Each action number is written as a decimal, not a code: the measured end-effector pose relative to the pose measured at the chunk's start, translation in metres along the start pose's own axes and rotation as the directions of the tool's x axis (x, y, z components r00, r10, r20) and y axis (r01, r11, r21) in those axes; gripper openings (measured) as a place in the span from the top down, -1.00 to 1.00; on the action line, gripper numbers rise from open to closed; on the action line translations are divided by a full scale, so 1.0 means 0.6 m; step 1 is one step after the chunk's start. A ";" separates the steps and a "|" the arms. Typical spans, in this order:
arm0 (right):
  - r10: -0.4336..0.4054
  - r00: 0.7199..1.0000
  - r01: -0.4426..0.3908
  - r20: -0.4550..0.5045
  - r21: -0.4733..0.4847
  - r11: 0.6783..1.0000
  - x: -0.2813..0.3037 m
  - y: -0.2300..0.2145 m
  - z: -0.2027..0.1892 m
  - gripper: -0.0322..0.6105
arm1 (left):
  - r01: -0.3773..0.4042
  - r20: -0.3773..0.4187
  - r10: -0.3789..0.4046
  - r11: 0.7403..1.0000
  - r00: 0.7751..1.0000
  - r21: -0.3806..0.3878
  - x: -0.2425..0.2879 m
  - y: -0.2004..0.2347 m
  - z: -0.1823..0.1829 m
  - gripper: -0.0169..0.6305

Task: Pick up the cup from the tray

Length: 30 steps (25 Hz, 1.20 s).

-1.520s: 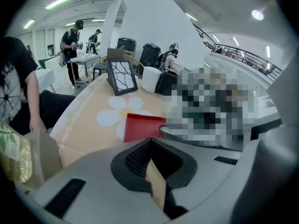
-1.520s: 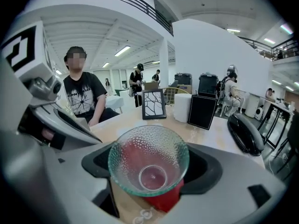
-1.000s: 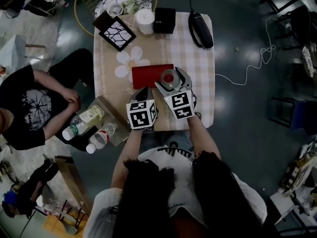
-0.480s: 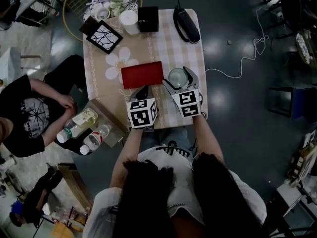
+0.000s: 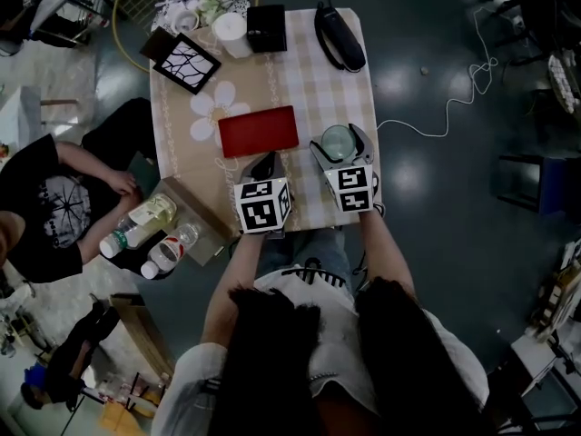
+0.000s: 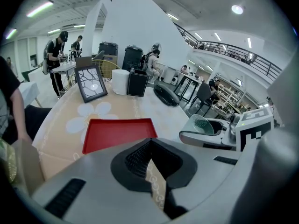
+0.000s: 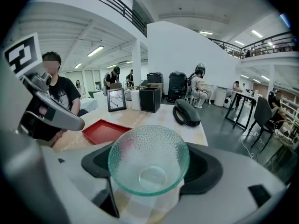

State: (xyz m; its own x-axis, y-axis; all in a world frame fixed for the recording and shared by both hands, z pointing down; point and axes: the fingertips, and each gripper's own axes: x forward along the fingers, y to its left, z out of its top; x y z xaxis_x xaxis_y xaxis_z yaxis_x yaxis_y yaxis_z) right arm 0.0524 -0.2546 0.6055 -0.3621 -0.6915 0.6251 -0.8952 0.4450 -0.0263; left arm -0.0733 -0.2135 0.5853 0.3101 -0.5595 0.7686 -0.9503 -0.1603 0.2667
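Observation:
A clear dimpled glass cup (image 7: 148,160) sits between the jaws of my right gripper (image 5: 340,143), which is shut on it. The cup (image 5: 339,141) is over the checked tablecloth, just right of the red tray (image 5: 259,132), which has nothing on it. In the left gripper view the cup (image 6: 202,124) shows at the right, with the tray (image 6: 117,133) ahead. My left gripper (image 5: 264,166) hovers at the tray's near edge. Its jaws meet at the tips and hold nothing (image 6: 149,143).
At the table's far end stand a framed picture (image 5: 185,63), a white roll (image 5: 231,33), a black box (image 5: 266,27) and a black handset (image 5: 339,36). A seated person (image 5: 54,193) and a box of bottles (image 5: 150,234) are at the left. The table's right edge (image 5: 375,107) is close to the cup.
My right gripper has carried the cup from over the red tray to the right, off the tray. The left gripper has stayed at the tray's near edge.

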 end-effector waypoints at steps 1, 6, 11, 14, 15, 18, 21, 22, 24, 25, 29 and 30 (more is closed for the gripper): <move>0.000 1.000 0.000 -0.003 0.003 1.000 0.002 -0.001 -0.006 -0.37 | -0.003 0.001 0.003 1.000 1.000 0.002 -0.001 0.001 -0.001 0.93; 0.002 1.000 -0.002 0.010 0.004 1.000 0.005 -0.001 -0.015 -0.37 | -0.017 -0.003 0.017 1.000 1.000 0.000 -0.005 0.014 -0.010 0.93; -0.022 0.999 0.021 0.040 0.039 0.999 0.004 -0.003 -0.011 -0.37 | -0.003 -0.032 0.003 1.000 0.999 0.012 -0.007 0.014 -0.025 0.93; -0.029 0.997 0.026 0.065 0.038 0.999 -0.001 -0.003 -0.003 -0.38 | 0.001 -0.030 0.000 1.000 1.000 0.020 -0.009 0.012 -0.022 0.93; -0.030 0.997 0.027 0.070 0.034 0.999 -0.004 -0.003 -0.001 -0.38 | 0.002 -0.028 -0.001 1.000 1.000 0.023 -0.009 0.011 -0.020 0.93; -0.031 0.995 0.029 0.092 0.028 0.999 -0.015 -0.004 0.011 -0.38 | 0.006 -0.022 -0.005 0.999 1.000 0.033 -0.012 0.008 -0.016 0.93; 0.007 0.994 -0.008 0.111 0.010 1.000 -0.030 0.006 0.029 -0.38 | 0.005 -0.017 -0.004 0.999 1.000 0.045 -0.017 0.005 -0.012 0.93; 0.009 0.993 -0.009 0.118 0.002 1.000 -0.035 0.007 0.035 -0.38 | 0.004 -0.015 -0.004 0.999 1.000 0.048 -0.018 0.003 -0.011 0.93; -0.009 0.991 0.009 0.134 0.000 1.000 -0.048 0.004 0.046 -0.38 | 0.005 -0.008 -0.004 0.999 1.000 0.052 -0.023 0.000 -0.007 0.93; -0.023 0.990 0.022 0.141 0.008 1.000 -0.054 0.001 0.051 -0.38 | 0.006 -0.002 -0.006 0.999 1.000 0.052 -0.025 -0.003 -0.003 0.93; -0.017 0.988 0.007 0.155 0.065 0.998 -0.082 0.001 0.066 -0.38 | 0.013 0.024 -0.014 0.999 1.000 0.052 -0.034 -0.017 0.009 0.93; 0.021 0.989 -0.031 0.146 0.070 0.997 -0.088 0.010 0.068 -0.37 | 0.016 0.031 -0.018 0.998 0.999 0.052 -0.036 -0.022 0.012 0.93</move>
State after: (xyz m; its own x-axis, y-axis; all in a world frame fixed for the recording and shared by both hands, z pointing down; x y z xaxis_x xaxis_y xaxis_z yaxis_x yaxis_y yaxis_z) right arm 0.0555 -0.2386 0.5404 -0.4150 -0.7579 0.5034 -0.8992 0.4259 -0.1002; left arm -0.0678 -0.2054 0.5611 0.3262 -0.5813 0.7455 -0.9452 -0.2118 0.2484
